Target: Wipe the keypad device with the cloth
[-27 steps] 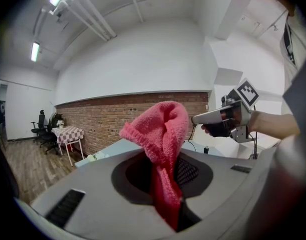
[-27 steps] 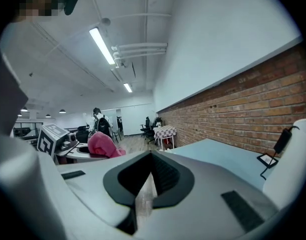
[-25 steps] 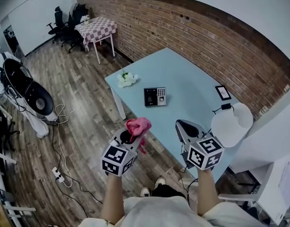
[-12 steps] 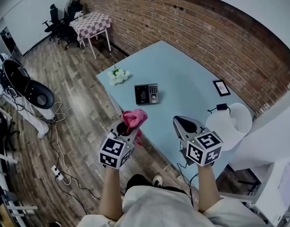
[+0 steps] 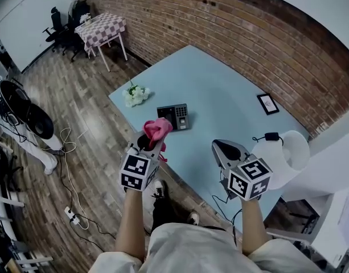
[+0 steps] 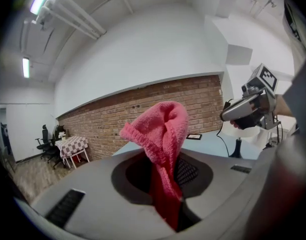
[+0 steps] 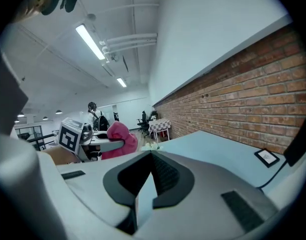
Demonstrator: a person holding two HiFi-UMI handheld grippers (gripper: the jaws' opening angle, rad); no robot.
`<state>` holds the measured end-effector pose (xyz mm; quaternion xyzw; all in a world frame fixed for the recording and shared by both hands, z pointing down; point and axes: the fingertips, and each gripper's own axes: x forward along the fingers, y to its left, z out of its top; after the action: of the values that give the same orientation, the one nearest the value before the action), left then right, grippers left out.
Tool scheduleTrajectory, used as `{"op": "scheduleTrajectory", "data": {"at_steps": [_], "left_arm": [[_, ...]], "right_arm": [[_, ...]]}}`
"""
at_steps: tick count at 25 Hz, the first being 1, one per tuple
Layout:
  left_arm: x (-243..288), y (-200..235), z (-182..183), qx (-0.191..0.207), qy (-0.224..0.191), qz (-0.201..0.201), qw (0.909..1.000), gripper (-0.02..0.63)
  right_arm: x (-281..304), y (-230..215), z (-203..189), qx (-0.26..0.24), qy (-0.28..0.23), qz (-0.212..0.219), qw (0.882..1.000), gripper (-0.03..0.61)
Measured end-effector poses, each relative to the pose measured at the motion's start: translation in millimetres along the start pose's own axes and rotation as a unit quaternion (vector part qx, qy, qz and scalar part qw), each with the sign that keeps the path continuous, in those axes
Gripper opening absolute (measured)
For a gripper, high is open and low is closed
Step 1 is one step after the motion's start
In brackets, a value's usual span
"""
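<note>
Light-blue tabletop (image 5: 220, 95) below | right gripper (image 5: 226, 151) up over its near edge, jaws clenched on nothing | left gripper (image 5: 148, 142) at that edge, jaws grasping the cloth | keypad device (image 5: 173, 117) flat by the edge, just beyond | pink cloth (image 6: 162, 149) bunched upward

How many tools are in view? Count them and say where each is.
2. The left tool hangs over the blue table's near edge, shut on the pink cloth. The right tool is beside it, over the table, shut with nothing in it.
</note>
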<state>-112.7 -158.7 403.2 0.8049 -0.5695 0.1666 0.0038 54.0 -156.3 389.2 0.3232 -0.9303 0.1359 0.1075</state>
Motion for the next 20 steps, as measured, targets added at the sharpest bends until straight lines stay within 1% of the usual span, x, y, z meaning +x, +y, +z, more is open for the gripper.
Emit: {"op": "scheduleTrajectory", "data": {"at_steps": [2,5,10,13,16,20], "left_arm": [[19.8,15.4,-6.4,0.013,0.006,-0.005,0.9999,0.101],[51.7,40.0,-21.0,0.019,0.024,-0.018,0.9994,0.101],[104.1,71.3,-58.3,0.030,0.063,-0.055,0.9960,0.101],[132.2,84.0,-79.0,0.037,0.079,-0.081,0.9929,0.101],[155.0,98.9,-94.7,0.030,0.089,-0.096,0.9910,0.101],[178.0,110.0,-112.3,0.017,0.098,-0.113,0.9886,0.101]], "right_arm": [[13.9,-6.6,0.0,0.005,0.004,-0.006,1.000,0.008],[38.6,-12.0,-0.4,-0.003,0.016,-0.009,1.000,0.008],[82.7,-14.2,-1.0,0.005,0.027,-0.005,1.000,0.008],[106.6,-17.4,-2.4,0.008,0.035,-0.007,0.999,0.008],[129.9,-21.1,-3.9,0.011,0.046,-0.011,0.999,0.009],[155.6,-30.0,-8.1,0.028,0.055,-0.026,0.998,0.009]]}}
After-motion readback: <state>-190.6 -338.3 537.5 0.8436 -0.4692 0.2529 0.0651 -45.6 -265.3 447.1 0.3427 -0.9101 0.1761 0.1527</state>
